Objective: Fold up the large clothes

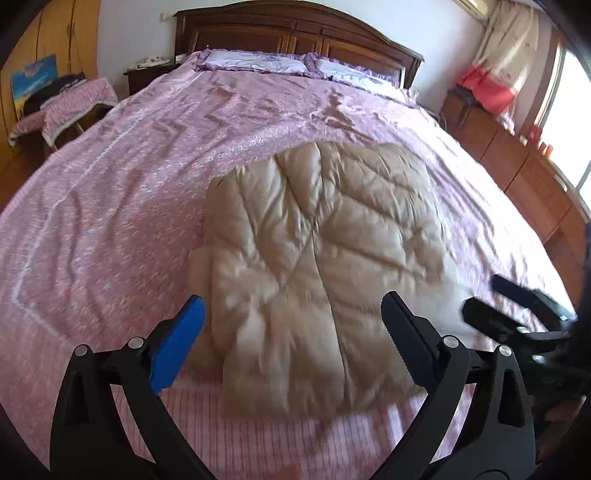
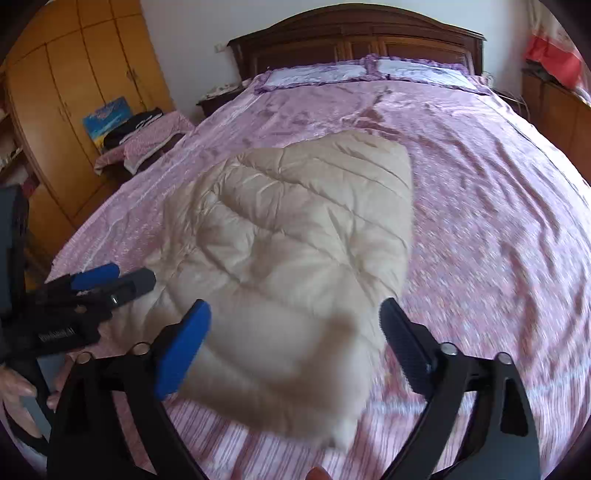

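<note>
The puffy tan coat point(image 1: 314, 266) lies on the pink bed point(image 1: 110, 184), already partly folded, I think. The left gripper point(image 1: 291, 325) and right gripper point(image 2: 295, 328) both hang above it, fingers wide apart, holding nothing. Next, each should pinch a near edge and fold it over.

I note a bed point(image 1: 110, 206) under a pink floral cover, two pillows point(image 1: 255, 64) against a dark wooden headboard point(image 2: 354, 33), and a yellow wardrobe point(image 2: 74, 92) beside it.

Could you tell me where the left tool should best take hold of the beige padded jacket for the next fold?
Probably the near left corner of the jacket, approached from its left. That edge lies flat and exposed on the bedspread, and the open left tool hangs just above it.
</note>
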